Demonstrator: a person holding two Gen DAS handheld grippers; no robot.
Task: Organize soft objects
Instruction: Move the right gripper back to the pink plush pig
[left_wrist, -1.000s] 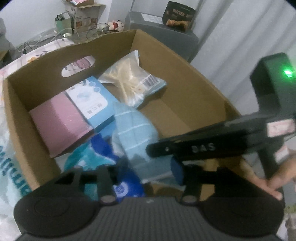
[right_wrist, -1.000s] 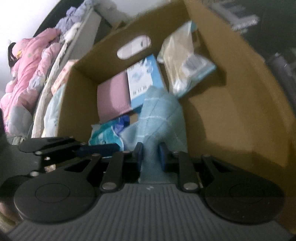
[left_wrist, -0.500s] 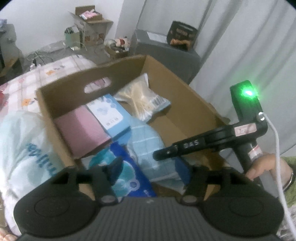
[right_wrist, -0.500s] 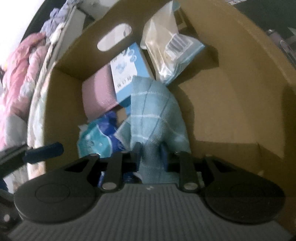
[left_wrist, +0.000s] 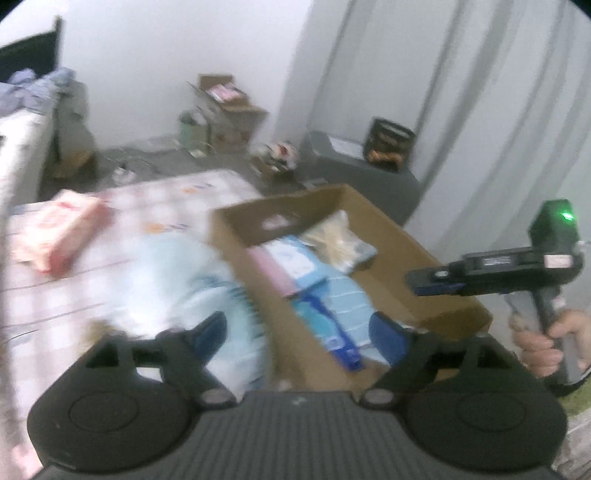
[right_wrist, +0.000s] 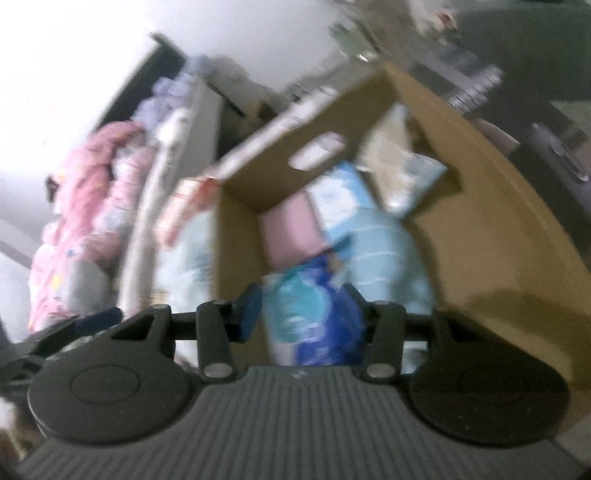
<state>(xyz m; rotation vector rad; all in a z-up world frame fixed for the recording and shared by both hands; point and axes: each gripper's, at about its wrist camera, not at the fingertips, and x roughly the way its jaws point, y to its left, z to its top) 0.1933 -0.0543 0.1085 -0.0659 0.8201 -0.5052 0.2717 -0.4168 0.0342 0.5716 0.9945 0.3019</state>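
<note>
Lying in box (right_wrist: 517, 236), towel (right_wrist: 384, 251) beyond fingers (right_wrist: 251, 306)

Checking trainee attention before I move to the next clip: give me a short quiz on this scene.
1. Where does the light-blue towel lie? A) in the cardboard box B) on a chair C) on the floor
2. True or false: the clear bag lies outside the box.
3. What lies on the bed beside the box's left wall?
Key: 1 A. 2 False, it is inside. 3 The big pale-blue pack.
</note>
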